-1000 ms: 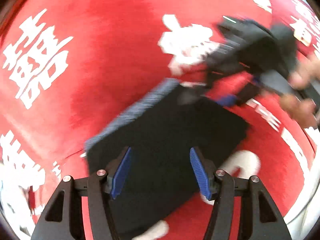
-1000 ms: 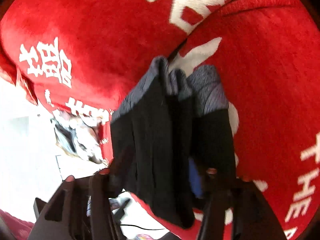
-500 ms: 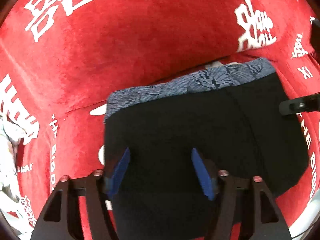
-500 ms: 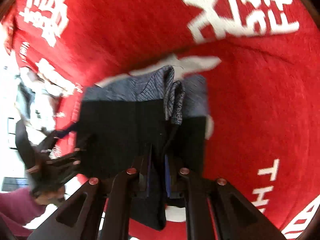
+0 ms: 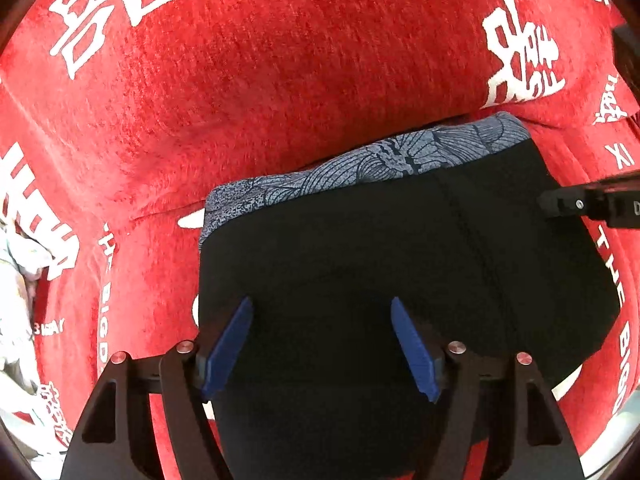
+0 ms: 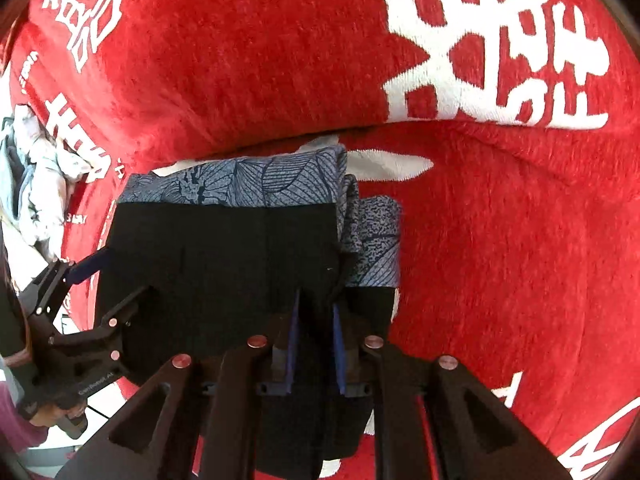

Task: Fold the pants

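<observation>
Black pants (image 5: 360, 248) with a blue-grey leaf-print waistband (image 5: 380, 160) lie folded on a red blanket (image 5: 280, 60). My left gripper (image 5: 320, 300) points down over the near part of the black cloth. Its jaws are opening, and the blue pads stand wide apart with nothing pinched between them. In the right wrist view the pants (image 6: 220, 248) have a raised fold along their right side. My right gripper (image 6: 316, 300) holds that fold between nearly closed pads, though its jaws are opening slightly. The left gripper (image 6: 116, 280) shows at the pants' left edge.
The red blanket (image 6: 500, 240) bears large white characters and rises in a ridge just behind the waistband (image 6: 240, 184). Crumpled white and grey cloth (image 6: 40, 168) lies at the far left. A person's hand (image 6: 48, 412) grips the left tool's handle.
My left gripper came down over the pants and spread its jaws wider. My right gripper rolled and closed from wide apart onto the fold of black cloth.
</observation>
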The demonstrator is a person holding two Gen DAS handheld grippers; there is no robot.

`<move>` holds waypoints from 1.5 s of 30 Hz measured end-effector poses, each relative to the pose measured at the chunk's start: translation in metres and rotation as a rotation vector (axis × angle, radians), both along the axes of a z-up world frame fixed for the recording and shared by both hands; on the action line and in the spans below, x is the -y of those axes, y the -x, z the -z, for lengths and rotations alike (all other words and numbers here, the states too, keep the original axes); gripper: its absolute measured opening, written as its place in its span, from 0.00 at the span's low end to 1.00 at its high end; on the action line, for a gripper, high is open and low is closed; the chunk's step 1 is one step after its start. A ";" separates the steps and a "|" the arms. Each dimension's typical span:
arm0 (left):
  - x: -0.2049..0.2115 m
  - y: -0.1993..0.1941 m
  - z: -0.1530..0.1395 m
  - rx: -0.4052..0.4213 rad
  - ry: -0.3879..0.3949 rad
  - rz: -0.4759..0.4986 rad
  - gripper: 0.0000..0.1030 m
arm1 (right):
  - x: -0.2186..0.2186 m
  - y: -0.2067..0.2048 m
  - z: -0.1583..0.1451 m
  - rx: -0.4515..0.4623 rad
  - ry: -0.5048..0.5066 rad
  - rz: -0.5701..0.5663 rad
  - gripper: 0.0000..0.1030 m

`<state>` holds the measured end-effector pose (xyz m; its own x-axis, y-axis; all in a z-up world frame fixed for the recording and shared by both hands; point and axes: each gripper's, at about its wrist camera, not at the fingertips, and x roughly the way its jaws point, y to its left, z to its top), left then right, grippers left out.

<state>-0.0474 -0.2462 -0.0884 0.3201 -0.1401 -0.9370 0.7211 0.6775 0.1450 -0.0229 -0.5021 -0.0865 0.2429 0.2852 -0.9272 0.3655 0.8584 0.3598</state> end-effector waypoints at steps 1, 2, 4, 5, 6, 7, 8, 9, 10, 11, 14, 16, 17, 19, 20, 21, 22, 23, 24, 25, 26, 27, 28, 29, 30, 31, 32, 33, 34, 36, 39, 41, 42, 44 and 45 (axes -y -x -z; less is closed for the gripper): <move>-0.001 0.000 0.000 -0.005 0.005 -0.003 0.74 | 0.002 0.003 0.000 0.002 -0.003 0.004 0.18; -0.001 -0.001 0.000 -0.010 0.009 -0.004 0.74 | 0.003 0.005 0.000 0.001 -0.003 0.013 0.20; -0.001 0.000 -0.001 -0.012 0.005 0.000 0.77 | 0.006 0.008 0.000 -0.004 -0.009 0.031 0.21; -0.002 -0.001 0.000 -0.016 0.001 -0.002 0.82 | 0.009 0.011 0.000 -0.005 -0.010 0.042 0.22; -0.003 -0.003 0.001 -0.022 0.001 -0.006 0.82 | 0.010 0.013 -0.001 -0.007 -0.014 0.052 0.22; -0.003 -0.004 0.001 -0.030 0.003 -0.009 0.82 | 0.011 0.015 -0.001 -0.010 -0.018 0.063 0.22; -0.004 -0.005 0.001 -0.036 0.004 -0.011 0.82 | 0.012 0.016 -0.003 -0.013 -0.017 0.068 0.22; -0.004 -0.005 0.001 -0.038 0.002 -0.010 0.82 | 0.013 0.019 -0.003 -0.017 -0.015 0.069 0.22; -0.003 -0.005 0.000 -0.037 0.000 -0.008 0.82 | 0.012 0.022 -0.004 -0.021 -0.010 0.067 0.22; -0.003 -0.004 0.000 -0.036 -0.003 -0.006 0.82 | 0.015 0.026 -0.005 -0.026 -0.003 0.066 0.22; -0.002 -0.005 0.001 -0.037 -0.020 -0.016 1.00 | 0.010 0.030 -0.010 -0.039 0.009 0.066 0.26; -0.004 -0.007 0.002 -0.051 -0.021 -0.033 1.00 | 0.007 0.034 -0.010 -0.049 0.005 0.081 0.30; -0.006 -0.008 0.002 -0.060 -0.017 -0.043 1.00 | 0.008 0.038 -0.011 -0.053 0.005 0.092 0.32; -0.009 -0.009 0.003 -0.068 -0.016 -0.052 1.00 | 0.011 0.046 -0.012 -0.064 0.000 0.121 0.45; -0.009 -0.010 0.004 -0.069 -0.016 -0.052 1.00 | 0.013 0.050 -0.012 -0.067 -0.005 0.136 0.48; -0.010 -0.010 0.004 -0.070 -0.016 -0.052 1.00 | 0.016 0.055 -0.012 -0.067 -0.017 0.149 0.49; -0.010 -0.010 0.004 -0.071 -0.018 -0.050 1.00 | 0.016 0.058 -0.014 -0.067 -0.028 0.158 0.51; -0.010 -0.010 0.004 -0.072 -0.020 -0.048 1.00 | 0.017 0.062 -0.013 -0.070 -0.048 0.173 0.56; -0.010 -0.011 0.004 -0.074 -0.021 -0.047 1.00 | 0.019 0.067 -0.012 -0.074 -0.067 0.187 0.58; -0.010 -0.011 0.005 -0.078 -0.022 -0.049 1.00 | 0.018 0.069 -0.011 -0.076 -0.078 0.195 0.61; -0.010 -0.012 0.005 -0.081 -0.022 -0.050 1.00 | 0.019 0.074 -0.010 -0.079 -0.096 0.208 0.63; -0.010 -0.012 0.005 -0.085 -0.023 -0.053 1.00 | 0.020 0.077 -0.009 -0.080 -0.107 0.216 0.63; -0.010 -0.013 0.006 -0.088 -0.023 -0.055 1.00 | 0.021 0.081 -0.009 -0.080 -0.114 0.221 0.65; -0.010 -0.013 0.006 -0.090 -0.024 -0.055 1.00 | 0.021 0.084 -0.008 -0.080 -0.123 0.227 0.67; -0.010 -0.014 0.007 -0.091 -0.024 -0.054 1.00 | 0.022 0.087 -0.007 -0.081 -0.131 0.231 0.68; -0.010 -0.014 0.007 -0.093 -0.025 -0.053 1.00 | 0.022 0.089 -0.006 -0.082 -0.139 0.234 0.69; -0.010 -0.014 0.008 -0.095 -0.025 -0.052 1.00 | 0.024 0.092 -0.007 -0.082 -0.147 0.237 0.70; -0.010 -0.015 0.008 -0.098 -0.025 -0.052 1.00 | 0.025 0.094 -0.006 -0.082 -0.155 0.240 0.71; -0.010 -0.015 0.009 -0.101 -0.024 -0.051 1.00 | 0.025 0.095 -0.005 -0.083 -0.161 0.244 0.72; -0.011 -0.016 0.010 -0.107 -0.024 -0.049 1.00 | 0.024 0.093 -0.003 -0.085 -0.167 0.248 0.73; -0.011 -0.017 0.011 -0.118 -0.025 -0.047 1.00 | 0.025 0.093 -0.003 -0.088 -0.171 0.247 0.75; -0.011 -0.018 0.012 -0.124 -0.024 -0.044 1.00 | 0.024 0.092 -0.002 -0.091 -0.175 0.249 0.76; -0.011 -0.019 0.013 -0.127 -0.022 -0.042 1.00 | 0.024 0.092 -0.002 -0.091 -0.178 0.251 0.76; -0.012 -0.020 0.013 -0.134 -0.017 -0.040 1.00 | 0.024 0.092 -0.001 -0.092 -0.192 0.260 0.77; -0.012 -0.021 0.014 -0.141 -0.015 -0.040 1.00 | 0.021 0.089 0.002 -0.093 -0.201 0.266 0.77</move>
<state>-0.0262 -0.2340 -0.1024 0.1901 -0.1160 -0.9749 0.7077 0.7044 0.0542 -0.1123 -0.5234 -0.0883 0.2504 0.4025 -0.8805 0.6066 0.6436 0.4667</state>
